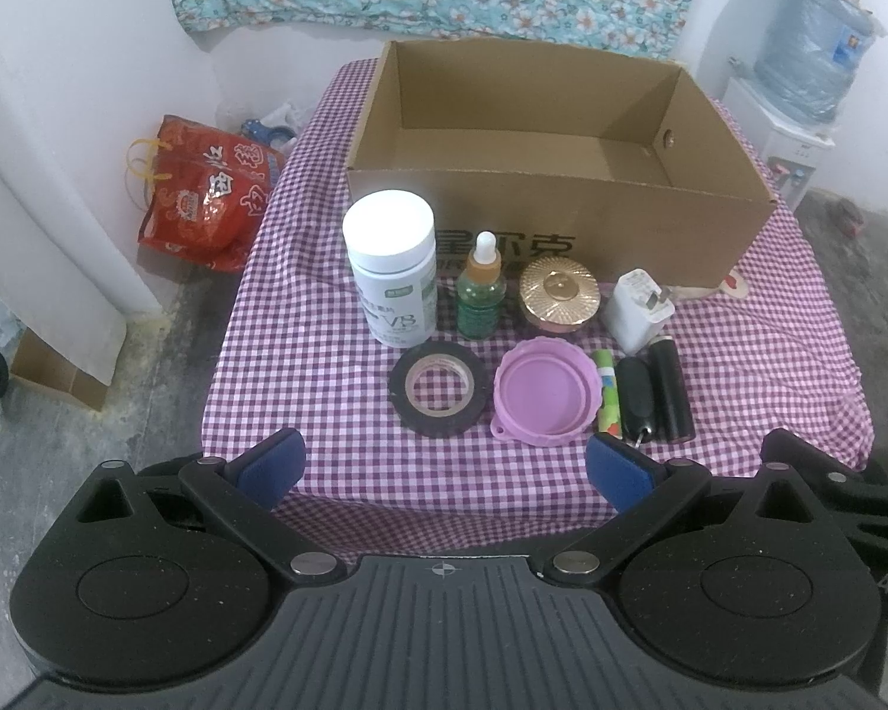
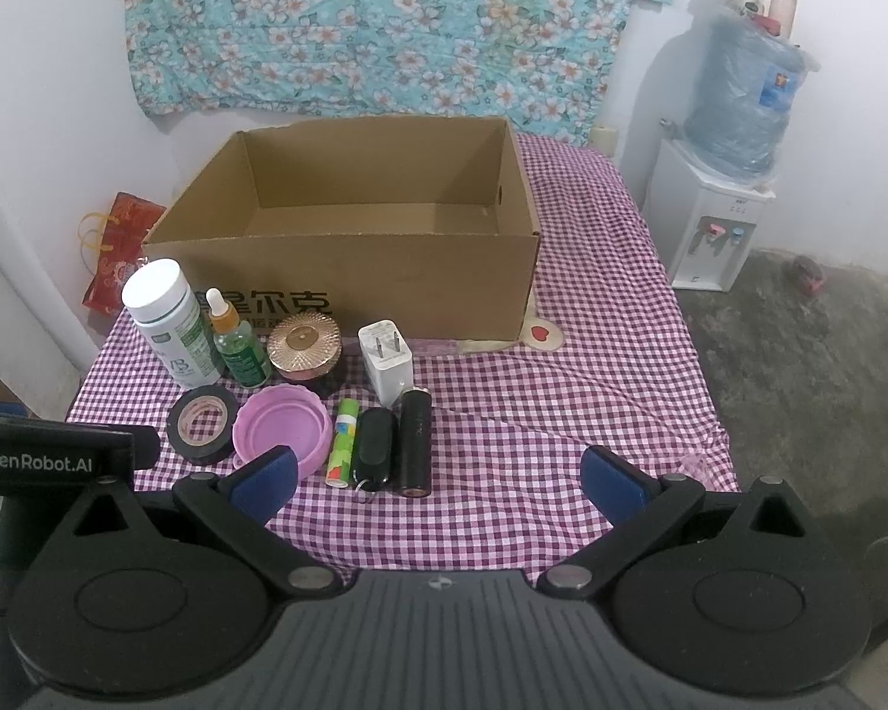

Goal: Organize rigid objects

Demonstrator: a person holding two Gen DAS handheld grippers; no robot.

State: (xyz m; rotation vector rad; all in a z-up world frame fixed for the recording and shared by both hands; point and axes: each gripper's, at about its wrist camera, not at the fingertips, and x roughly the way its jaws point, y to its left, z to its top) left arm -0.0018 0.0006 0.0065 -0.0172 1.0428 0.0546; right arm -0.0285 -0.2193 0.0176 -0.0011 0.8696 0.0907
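Both the left tongs (image 1: pixel 444 467) and right tongs (image 2: pixel 438 482) gape empty, the tape roll (image 1: pixel 438 393) lying flat just ahead of the left, nearer it than the right.

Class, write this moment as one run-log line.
stage: start | left gripper: open, holding nothing | right gripper: open, holding nothing | cardboard box: nothing visible inside | small items: on tablecloth before box

Plain home room. A floral cloth (image 2: pixel 385 18) hung on a white wall, and a water dispenser (image 2: pixel 716 225) with a blue jug (image 2: pixel 740 106) stood in the corner on a rough concrete floor (image 2: pixel 811 367). The tabletop wore a purple checked cloth (image 2: pixel 592 355). A red shopping bag (image 1: pixel 201 189) sat on the floor.
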